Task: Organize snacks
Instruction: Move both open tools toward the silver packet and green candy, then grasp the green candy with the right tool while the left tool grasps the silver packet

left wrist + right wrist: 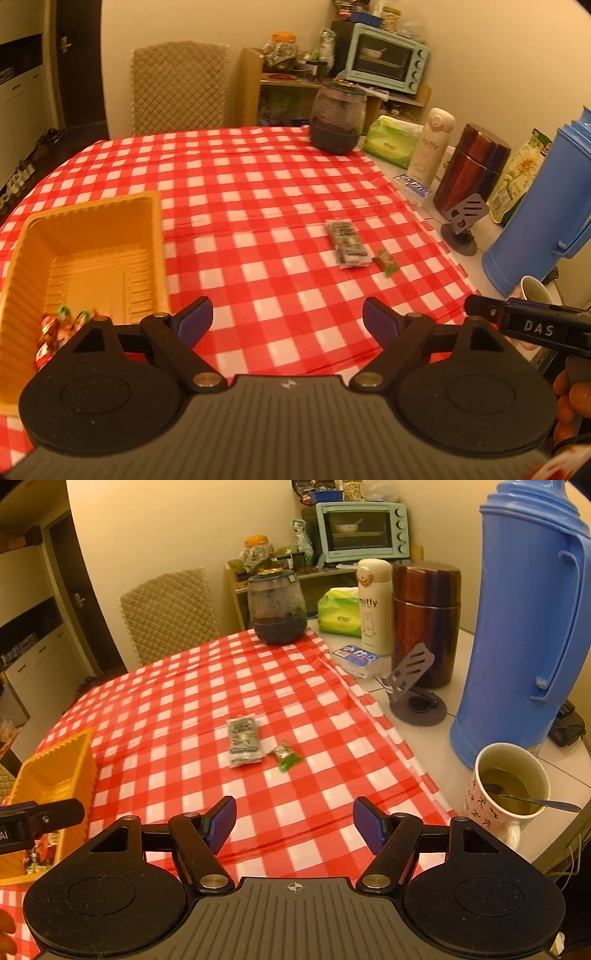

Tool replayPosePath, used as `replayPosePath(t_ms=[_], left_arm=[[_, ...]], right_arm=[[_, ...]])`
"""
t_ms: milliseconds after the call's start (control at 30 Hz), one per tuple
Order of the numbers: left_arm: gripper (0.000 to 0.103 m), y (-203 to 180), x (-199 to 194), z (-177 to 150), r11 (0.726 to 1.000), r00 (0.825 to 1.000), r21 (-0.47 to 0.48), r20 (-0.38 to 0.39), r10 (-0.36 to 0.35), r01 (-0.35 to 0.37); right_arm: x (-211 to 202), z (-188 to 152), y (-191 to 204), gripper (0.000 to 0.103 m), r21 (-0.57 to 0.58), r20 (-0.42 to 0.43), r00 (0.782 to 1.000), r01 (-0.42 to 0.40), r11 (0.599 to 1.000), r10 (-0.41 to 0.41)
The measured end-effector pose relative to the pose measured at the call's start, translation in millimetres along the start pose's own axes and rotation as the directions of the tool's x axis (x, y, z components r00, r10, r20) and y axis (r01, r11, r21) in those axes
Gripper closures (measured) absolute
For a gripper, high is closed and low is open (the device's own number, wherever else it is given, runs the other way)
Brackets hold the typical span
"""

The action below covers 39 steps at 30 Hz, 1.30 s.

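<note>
Checkered tablecloth (258,192) carries a snack packet (242,741) beyond both grippers' wide-open, empty fingers (195,319).

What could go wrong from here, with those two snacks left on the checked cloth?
1. The mug of tea with a spoon stands just right of the open right gripper; a sideways swing might tip it.
2. The small green-wrapped candy lies right beside the flat dark snack packet, so closing on one may nudge the other.
3. The yellow plastic tray sits at the table's left edge; a push from the open left gripper could shift it.
</note>
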<state>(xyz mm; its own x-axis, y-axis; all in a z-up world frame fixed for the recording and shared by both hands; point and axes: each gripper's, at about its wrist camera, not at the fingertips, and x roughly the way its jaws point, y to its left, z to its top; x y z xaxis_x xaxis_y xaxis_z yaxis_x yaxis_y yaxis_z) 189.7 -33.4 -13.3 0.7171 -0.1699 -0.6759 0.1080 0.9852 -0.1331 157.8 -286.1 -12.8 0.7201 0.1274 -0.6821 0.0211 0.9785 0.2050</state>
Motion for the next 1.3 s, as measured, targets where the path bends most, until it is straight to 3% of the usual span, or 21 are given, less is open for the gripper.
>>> replayPosePath(t_ms=[400,667,900,1300], left_arm=[[0.012,-10,35,8,1.0,1.0,-0.013,-0.001,-0.016,0.016],[0.011,-13,58,14,1.0,1.0,-0.008,-0.013,-0.014,0.013],[0.011,-13,84,20,1.0,0.998,-0.027,-0.068,-0.007,0.005],[0.011,-7,118,20,1.0,0.998,-0.028,-0.067,0.006,-0.008]], right_arm=[[28,5,-11,0.033,-0.02,-0.016,1.0,0.01,1.0,-0.011],[54,14,-10,0.033,-0.057,-0.017,1.0,-0.01,0.998,0.009],[79,20,-10,0.033,-0.085,-0.027,0.999,-0.025,0.996,0.022],[123,22,-13,0.034,-0.14,-0.021,0.997,-0.072,0.988,0.069]])
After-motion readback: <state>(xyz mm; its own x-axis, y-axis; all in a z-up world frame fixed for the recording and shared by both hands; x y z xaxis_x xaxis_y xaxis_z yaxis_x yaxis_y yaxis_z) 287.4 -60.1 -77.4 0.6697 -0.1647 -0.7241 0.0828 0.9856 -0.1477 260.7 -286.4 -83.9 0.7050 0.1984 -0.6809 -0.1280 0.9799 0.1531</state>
